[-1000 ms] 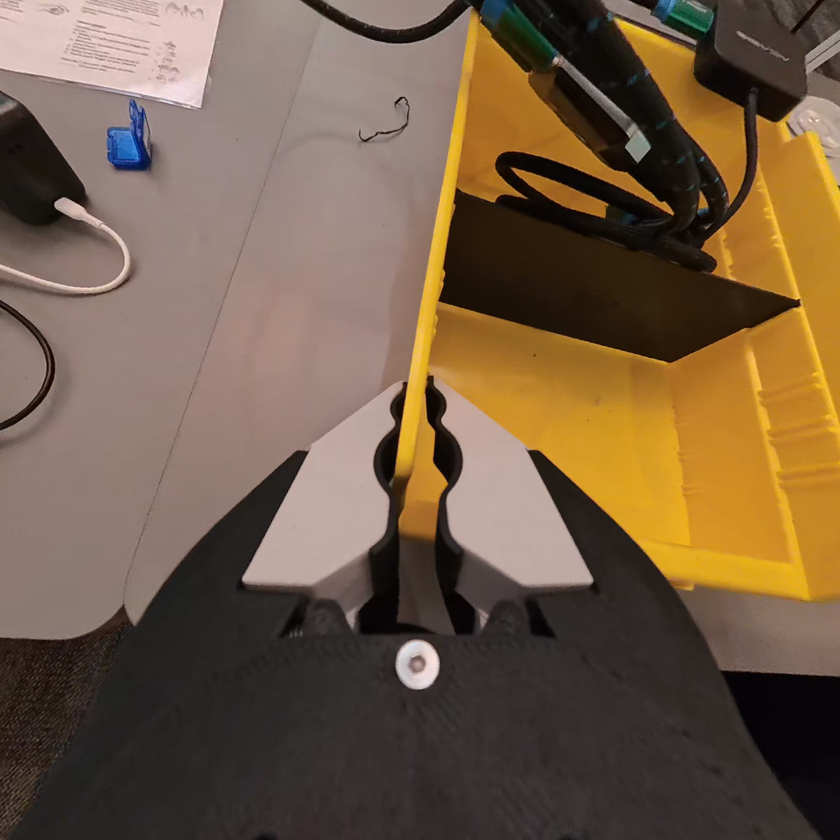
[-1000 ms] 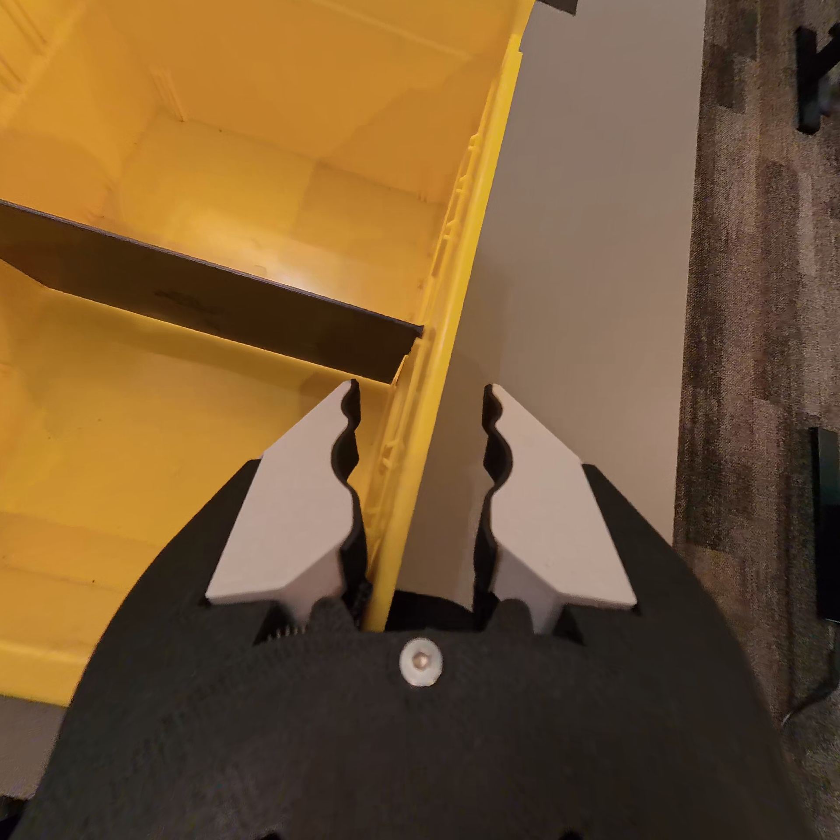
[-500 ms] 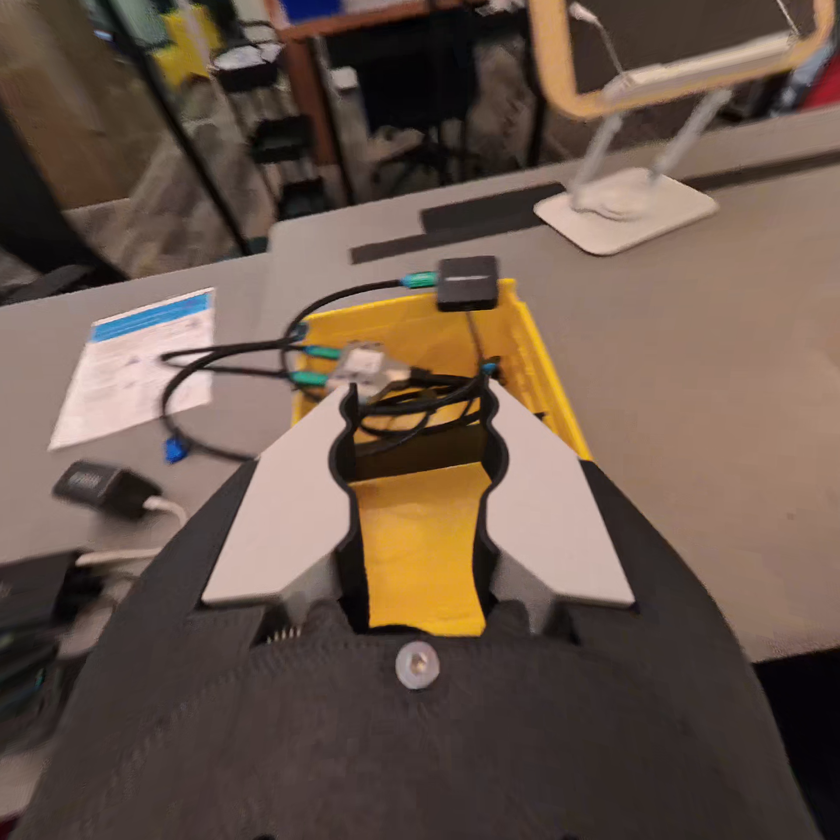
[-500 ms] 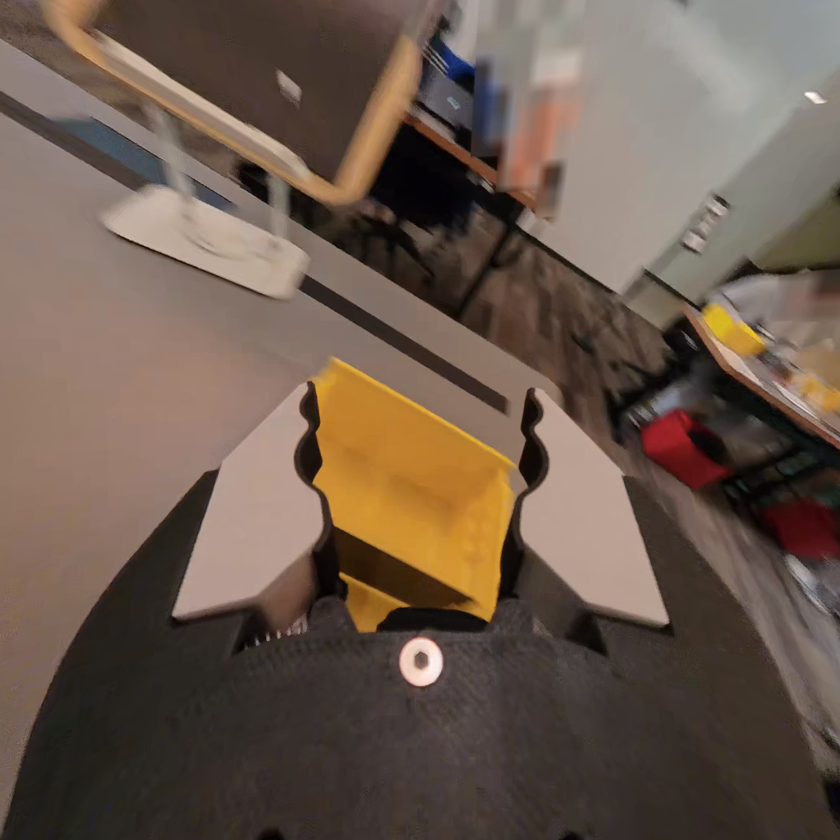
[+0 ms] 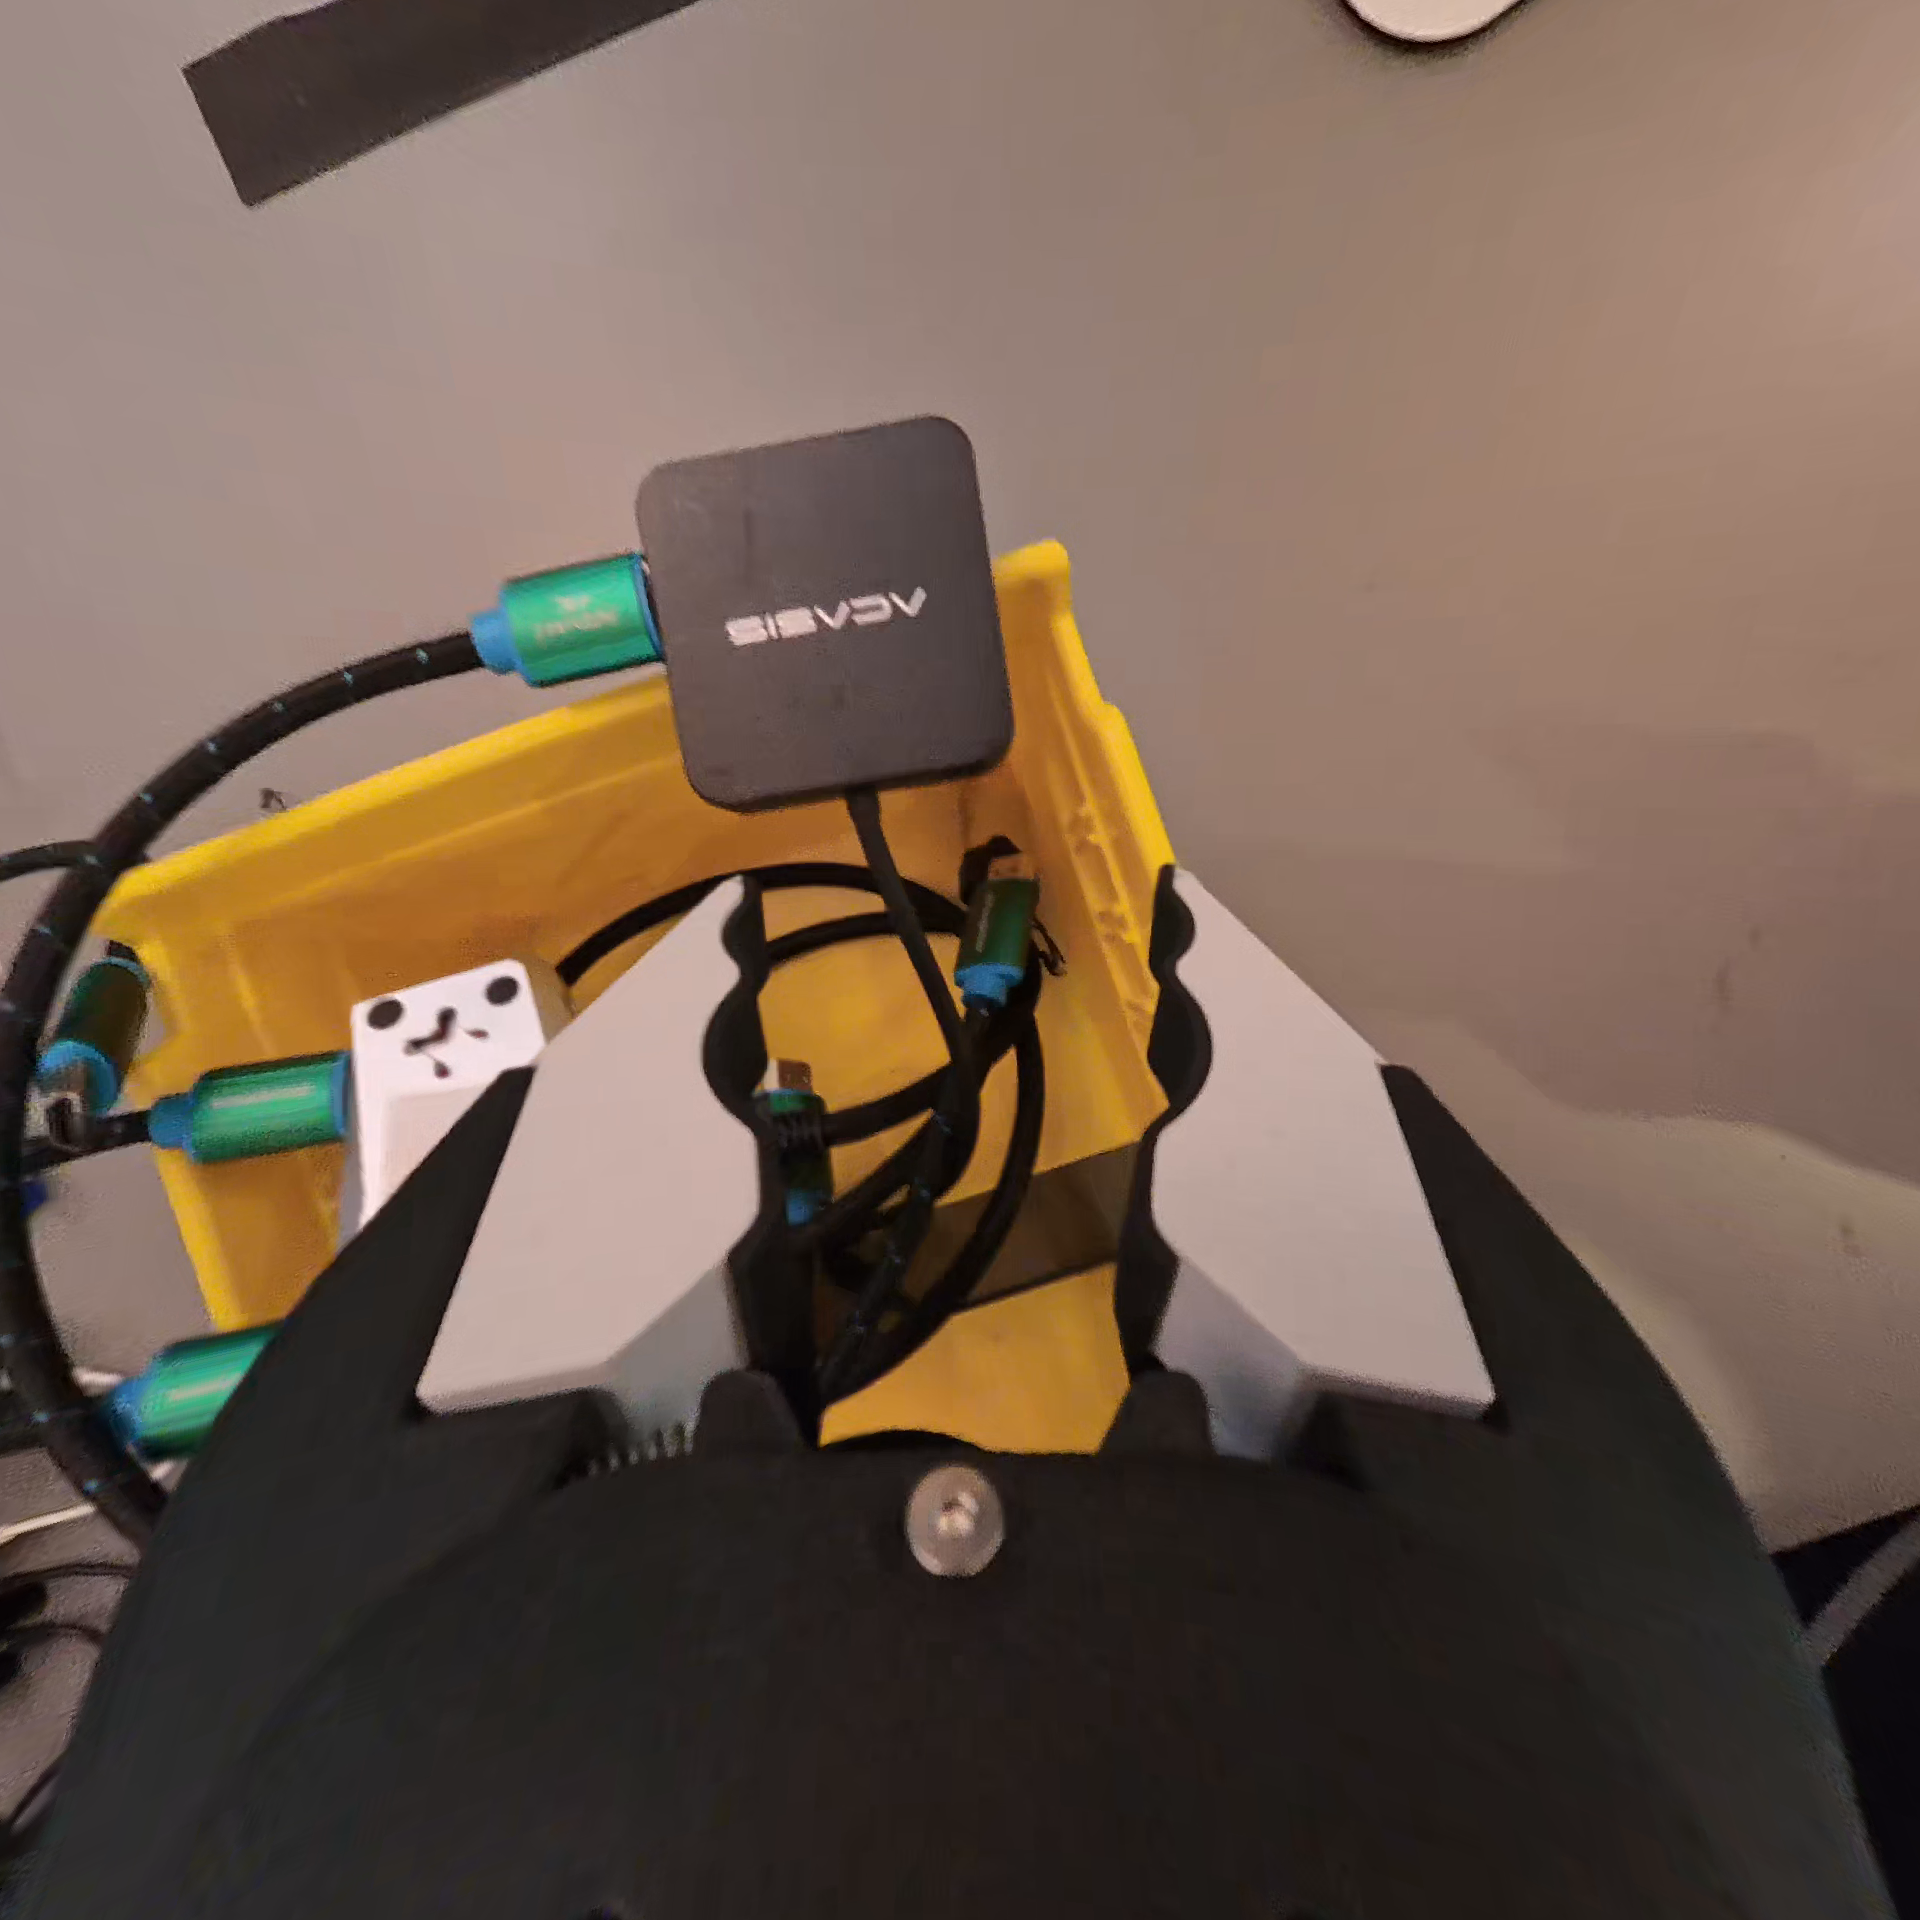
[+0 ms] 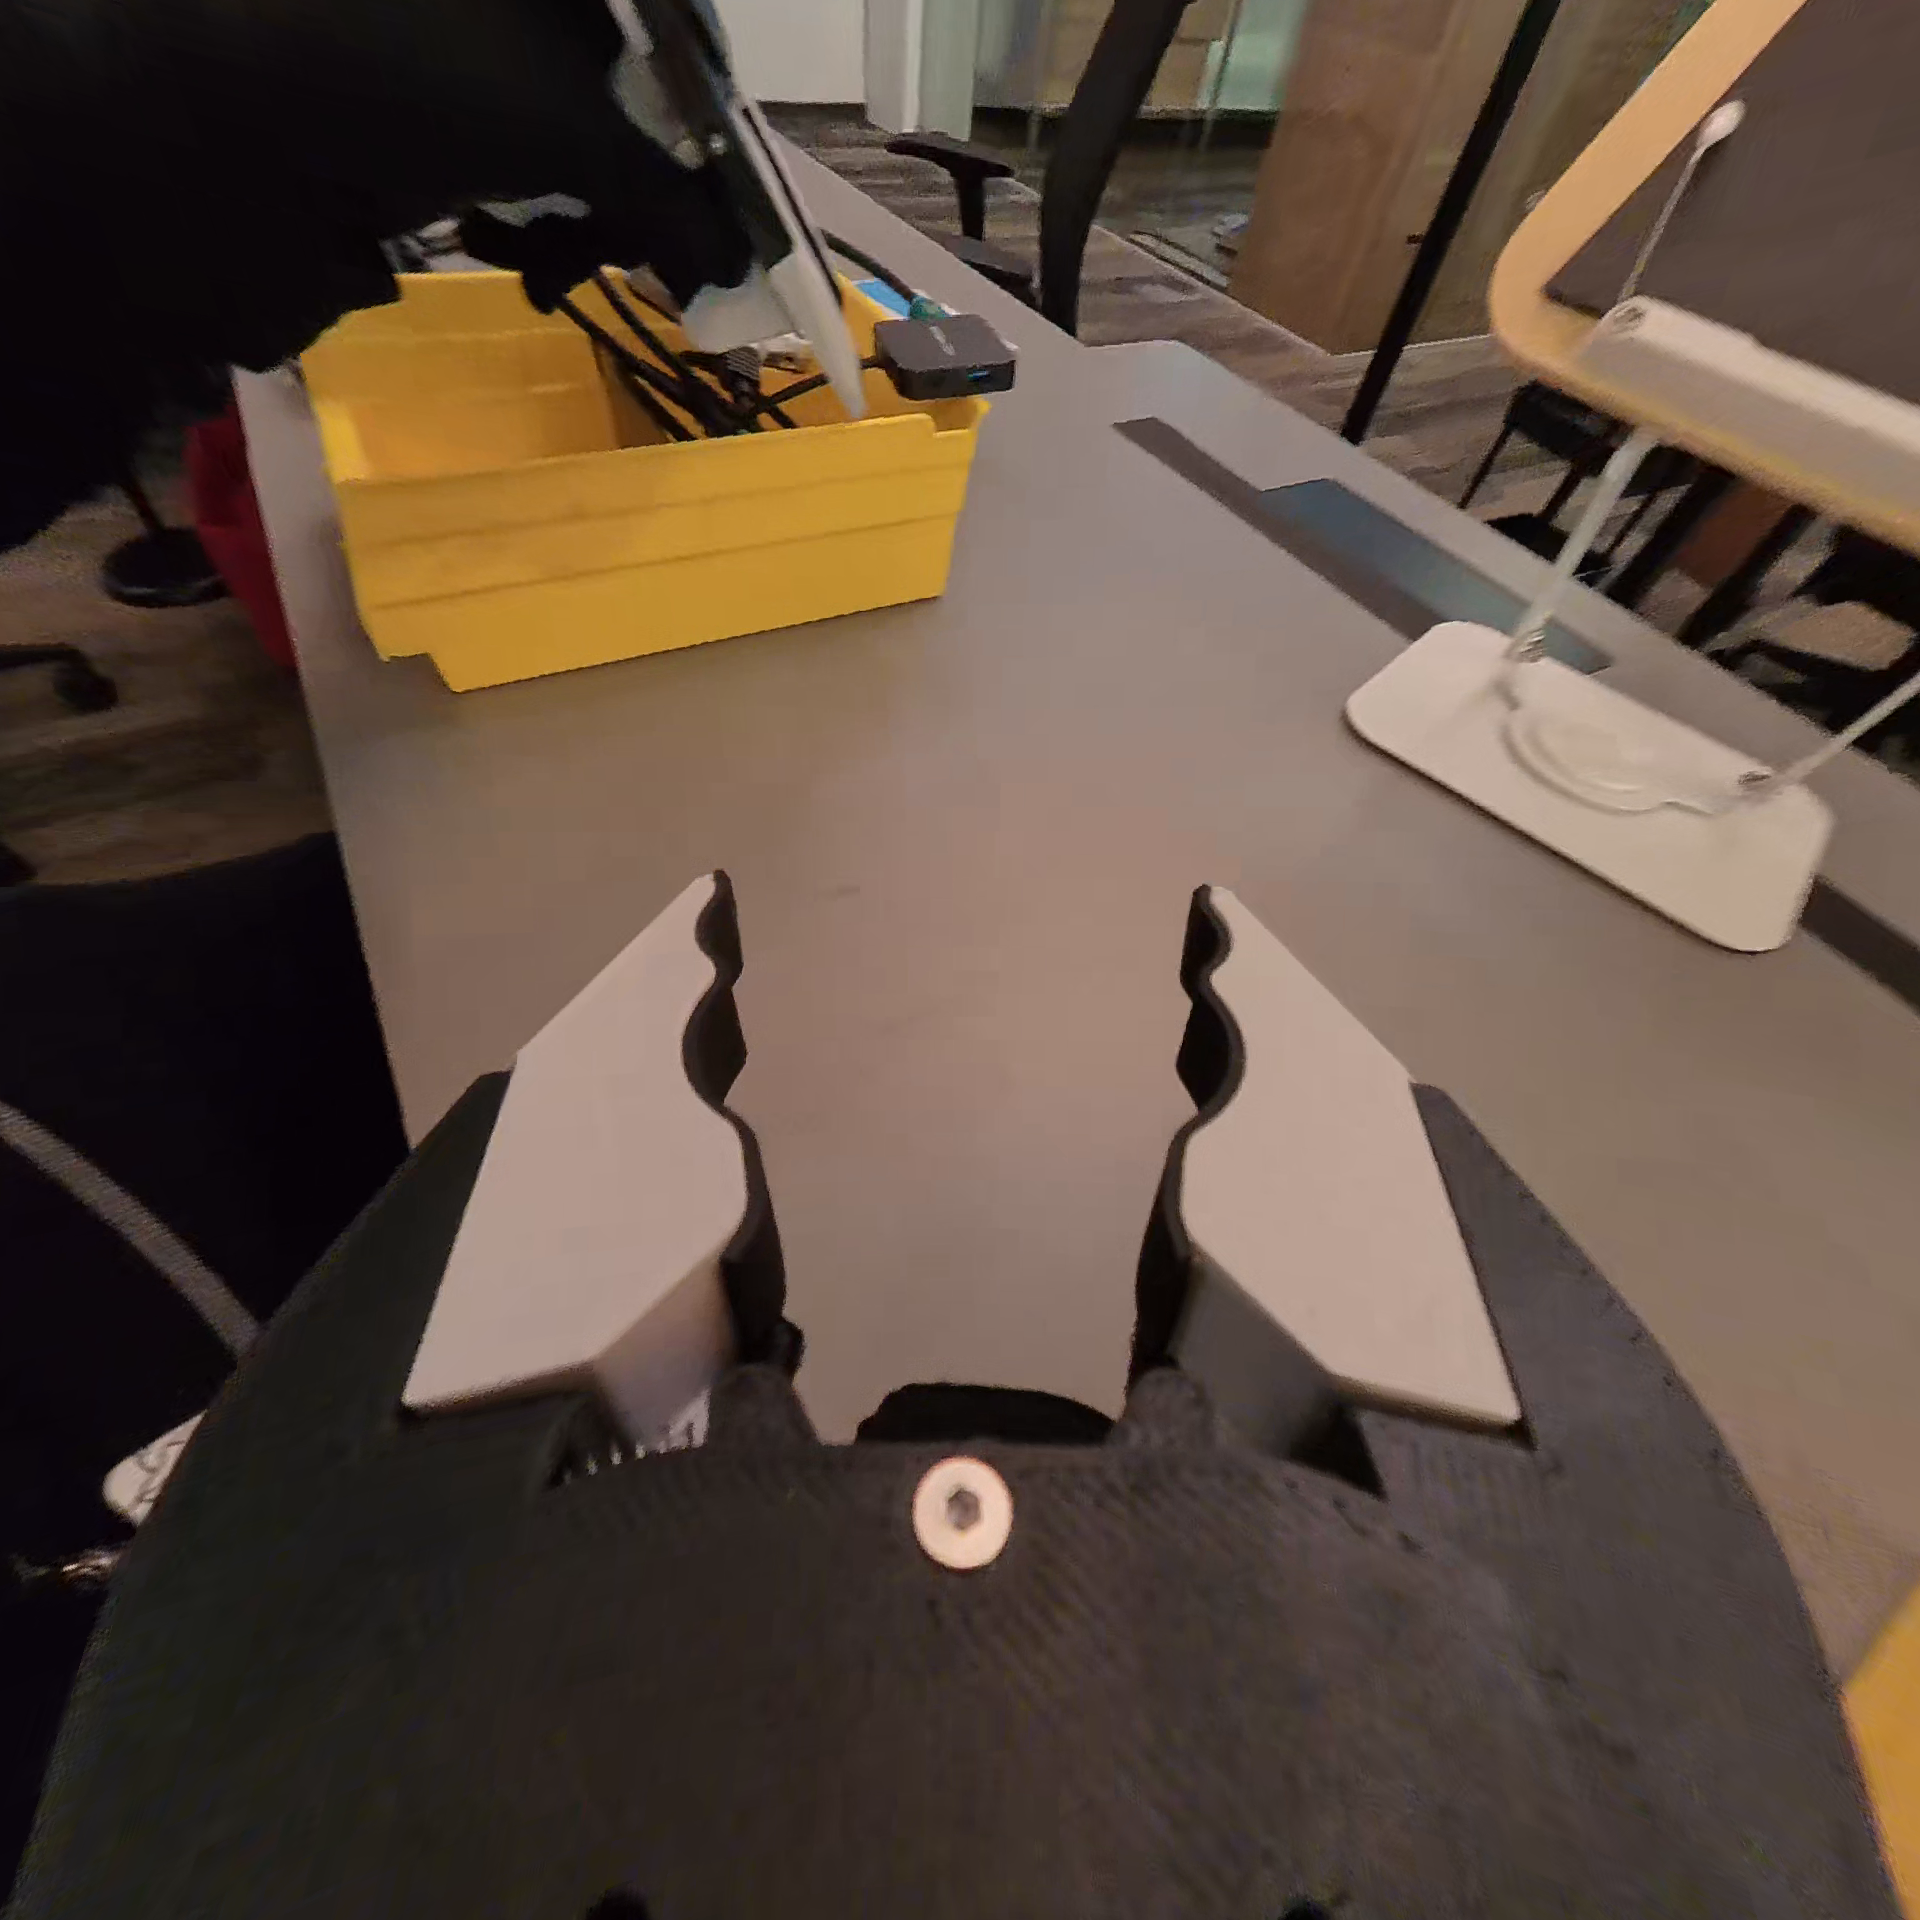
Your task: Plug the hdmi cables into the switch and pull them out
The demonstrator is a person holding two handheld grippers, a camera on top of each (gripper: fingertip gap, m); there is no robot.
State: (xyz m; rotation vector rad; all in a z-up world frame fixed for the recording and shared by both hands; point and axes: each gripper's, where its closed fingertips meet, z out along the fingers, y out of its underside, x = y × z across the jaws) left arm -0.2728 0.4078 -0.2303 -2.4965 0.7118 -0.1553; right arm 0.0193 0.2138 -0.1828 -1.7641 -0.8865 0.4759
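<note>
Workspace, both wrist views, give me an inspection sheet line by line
Surface: grey table, dark tape strip.
Job's things: black switch resting on the far rim of the yellow bin, one green plug at its side; white box with another plug in it.
Clutter: white stand.
Grippers: left gripper open over the bin; right gripper open over bare table.
Cables: braided cables tangled in the bin, one loose plug.
Surroundings: office chairs, carpet.
</note>
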